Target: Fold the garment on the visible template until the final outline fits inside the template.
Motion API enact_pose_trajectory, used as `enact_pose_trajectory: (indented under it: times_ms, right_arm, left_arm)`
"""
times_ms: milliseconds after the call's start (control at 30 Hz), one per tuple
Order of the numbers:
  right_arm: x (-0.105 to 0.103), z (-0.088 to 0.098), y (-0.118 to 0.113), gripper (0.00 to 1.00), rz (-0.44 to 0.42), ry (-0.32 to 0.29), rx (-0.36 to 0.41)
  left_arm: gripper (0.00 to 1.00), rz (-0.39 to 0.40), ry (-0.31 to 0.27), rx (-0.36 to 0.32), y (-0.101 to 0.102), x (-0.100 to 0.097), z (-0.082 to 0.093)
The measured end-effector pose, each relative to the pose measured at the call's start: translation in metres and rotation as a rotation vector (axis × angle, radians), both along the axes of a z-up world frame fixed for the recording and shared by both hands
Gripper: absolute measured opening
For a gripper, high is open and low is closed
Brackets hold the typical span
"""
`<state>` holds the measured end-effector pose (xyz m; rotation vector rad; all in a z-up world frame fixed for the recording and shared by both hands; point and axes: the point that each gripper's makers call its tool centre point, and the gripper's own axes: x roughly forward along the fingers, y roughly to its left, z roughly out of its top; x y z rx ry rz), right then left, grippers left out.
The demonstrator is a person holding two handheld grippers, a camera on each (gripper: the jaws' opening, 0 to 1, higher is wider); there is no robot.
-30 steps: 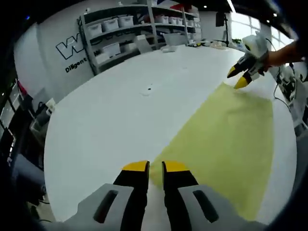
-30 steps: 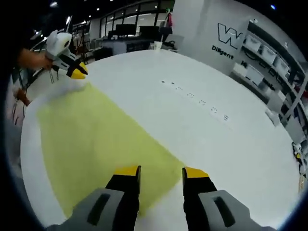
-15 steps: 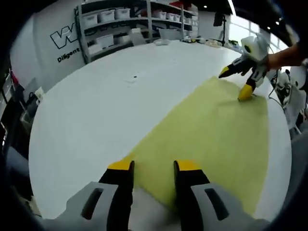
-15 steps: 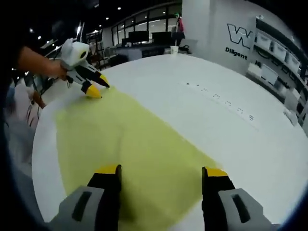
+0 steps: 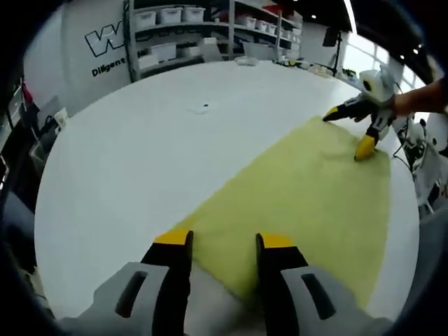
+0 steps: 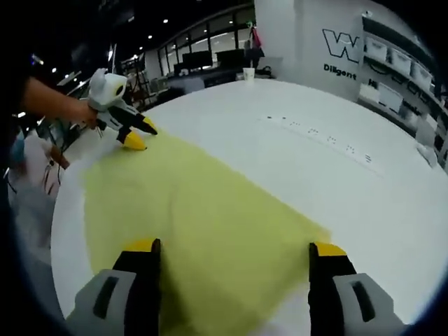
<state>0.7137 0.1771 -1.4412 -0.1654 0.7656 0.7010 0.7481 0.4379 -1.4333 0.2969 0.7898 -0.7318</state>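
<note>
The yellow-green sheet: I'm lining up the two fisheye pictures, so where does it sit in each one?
Left gripper view: the yellow-green sheet runs from above the left gripper up and right to the right gripper, which is open at its far end.
Right gripper view: the sheet runs from between the open jaws of the right gripper up and left to the left gripper.
Shared landmark: the white table beneath it.

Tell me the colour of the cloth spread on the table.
Pale yellow-green, plain, no pattern. The cloth shows best in the right gripper view.
</note>
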Motion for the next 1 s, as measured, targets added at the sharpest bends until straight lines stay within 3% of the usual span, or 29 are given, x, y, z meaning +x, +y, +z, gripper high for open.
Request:
enact_pose_trajectory:
  times_ms: [167, 467, 533, 633, 833, 1000]
  right_arm:
    - [-0.009, 0.006, 0.006, 0.87, 0.022, -0.041, 0.010]
    - [-0.026, 0.006, 0.003, 0.87, 0.042, -0.031, 0.002]
    - [-0.029, 0.004, -0.001, 0.87, 0.040, -0.030, -0.010]
    - [-0.023, 0.012, -0.003, 0.85, 0.006, -0.086, -0.018]
    - [-0.014, 0.024, 0.009, 0.84, -0.033, -0.157, 0.000]
    - [-0.007, 0.018, 0.009, 0.76, -0.063, -0.188, -0.052]
  left_arm:
    - [0.38, -0.043, -0.021, -0.020, -0.008, -0.013, 0.000]
    - [0.39, -0.088, -0.029, -0.071, -0.011, -0.031, 0.007]
    - [0.40, -0.100, -0.027, -0.051, -0.010, -0.036, 0.004]
    - [0.39, -0.118, -0.080, -0.040, -0.013, -0.037, 0.008]
    - [0.44, -0.099, -0.110, -0.053, -0.029, -0.037, 0.012]
    - [0.49, -0.114, -0.101, -0.062, -0.039, -0.043, 0.006]
